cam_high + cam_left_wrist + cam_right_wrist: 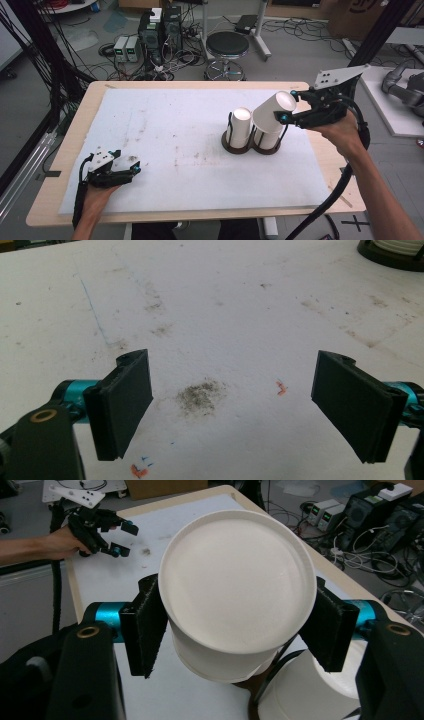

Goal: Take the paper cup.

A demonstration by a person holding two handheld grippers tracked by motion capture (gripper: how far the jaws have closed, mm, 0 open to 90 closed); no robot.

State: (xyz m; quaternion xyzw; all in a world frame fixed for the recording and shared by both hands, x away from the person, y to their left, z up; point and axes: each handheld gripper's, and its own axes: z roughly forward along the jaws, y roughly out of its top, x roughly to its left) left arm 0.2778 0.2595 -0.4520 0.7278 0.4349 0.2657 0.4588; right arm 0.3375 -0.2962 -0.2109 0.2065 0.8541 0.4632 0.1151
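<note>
Jaws of the right gripper [235,625] squeeze a white paper cup [235,595] from both sides, so this gripper is closed on the cup. The cup is upside down and tipped, with its flat round bottom facing the gripper's camera. In the high view the right gripper [290,107] holds the same cup [274,112] up in the air, leaning over the right ring of a dark brown cup holder [252,145].

Below the tipped cup, another white cup [267,140] sits in that right ring. The held cup seems to touch it or sit partly over it, but I cannot tell if it is going on or coming off. In the left ring a third white cup [239,127] stands straight.

Far off, at the near left part of the table, the left gripper [120,170] rests low on the white mat [165,125]. Its jaws are spread wide with nothing between them, only a dirty spot [201,396] on the mat.

So I think the job is partway done. Two cups are sitting in the holder. One cup is in the air and has no resting place yet. It has to be set down somewhere, either on the stack or on the mat.
</note>
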